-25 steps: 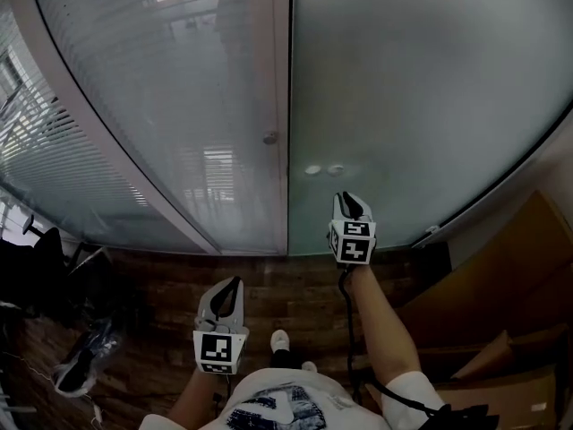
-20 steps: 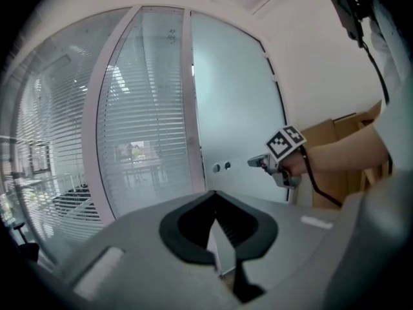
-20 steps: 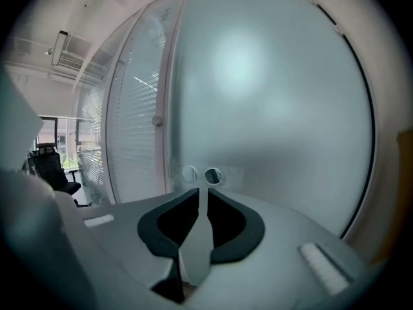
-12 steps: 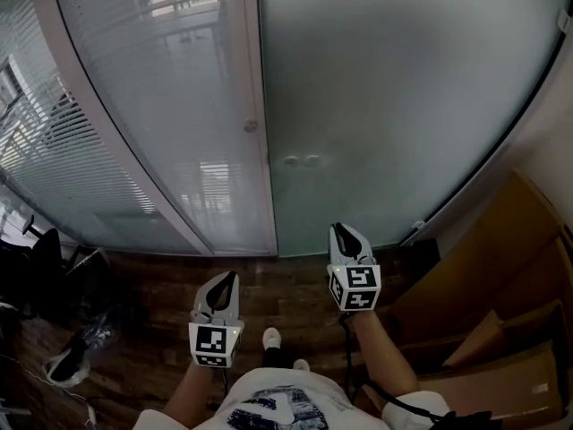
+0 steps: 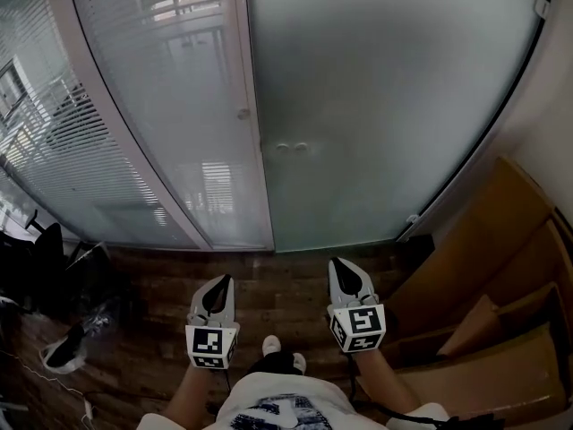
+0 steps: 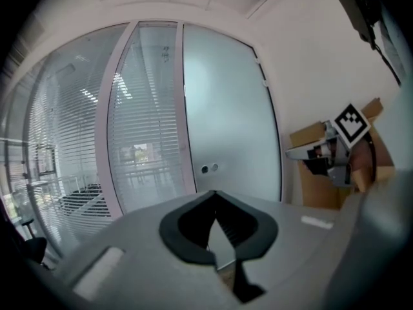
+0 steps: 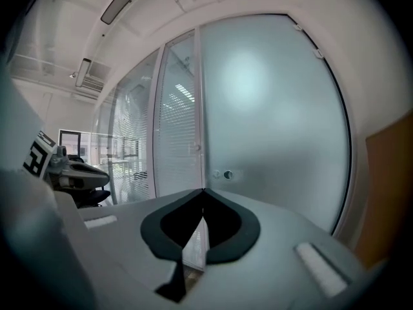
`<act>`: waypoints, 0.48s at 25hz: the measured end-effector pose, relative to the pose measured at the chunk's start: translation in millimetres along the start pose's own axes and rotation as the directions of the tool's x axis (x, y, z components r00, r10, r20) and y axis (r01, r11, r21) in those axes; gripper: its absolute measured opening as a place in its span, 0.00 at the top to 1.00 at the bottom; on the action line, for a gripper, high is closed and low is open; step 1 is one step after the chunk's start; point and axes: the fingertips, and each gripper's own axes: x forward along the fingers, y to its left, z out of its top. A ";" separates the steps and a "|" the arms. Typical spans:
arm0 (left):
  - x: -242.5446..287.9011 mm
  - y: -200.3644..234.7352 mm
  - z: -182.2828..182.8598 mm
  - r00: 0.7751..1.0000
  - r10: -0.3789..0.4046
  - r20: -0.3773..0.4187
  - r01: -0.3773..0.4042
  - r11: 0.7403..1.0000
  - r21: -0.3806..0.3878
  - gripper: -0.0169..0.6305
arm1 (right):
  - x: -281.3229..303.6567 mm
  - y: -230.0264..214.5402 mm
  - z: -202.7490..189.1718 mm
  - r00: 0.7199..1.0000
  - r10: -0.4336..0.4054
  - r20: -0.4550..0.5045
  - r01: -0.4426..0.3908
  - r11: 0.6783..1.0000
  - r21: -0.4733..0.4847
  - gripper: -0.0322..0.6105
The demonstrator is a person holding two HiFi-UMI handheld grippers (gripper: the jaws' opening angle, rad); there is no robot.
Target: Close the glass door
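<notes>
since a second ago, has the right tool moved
Yes. The right tool drew back off the door, now over the floor, its empty jaws just closed.

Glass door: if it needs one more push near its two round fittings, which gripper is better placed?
Right, probably: the right gripper stands before the frosted glass door, nearer the round fittings; the left gripper stands before the blinds panel. The right fingers have just closed on nothing; neither touches glass.

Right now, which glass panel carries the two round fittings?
The plain frosted glass door on the right, with the fittings near its left edge; the panels left of it show horizontal blinds instead.
</notes>
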 end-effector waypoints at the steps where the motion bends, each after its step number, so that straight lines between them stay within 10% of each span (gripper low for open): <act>1: -1.9 -1.4 0.8 1.000 -0.003 0.001 0.003 1.000 -0.001 0.97 | -7.6 3.2 -3.1 1.000 0.004 -0.003 -0.004 1.000 0.007 0.94; 12: -22.5 6.2 -4.9 0.999 -0.035 0.029 0.035 0.999 0.027 0.97 | -47.6 47.5 -7.8 1.000 0.010 0.002 -0.010 1.000 0.020 0.94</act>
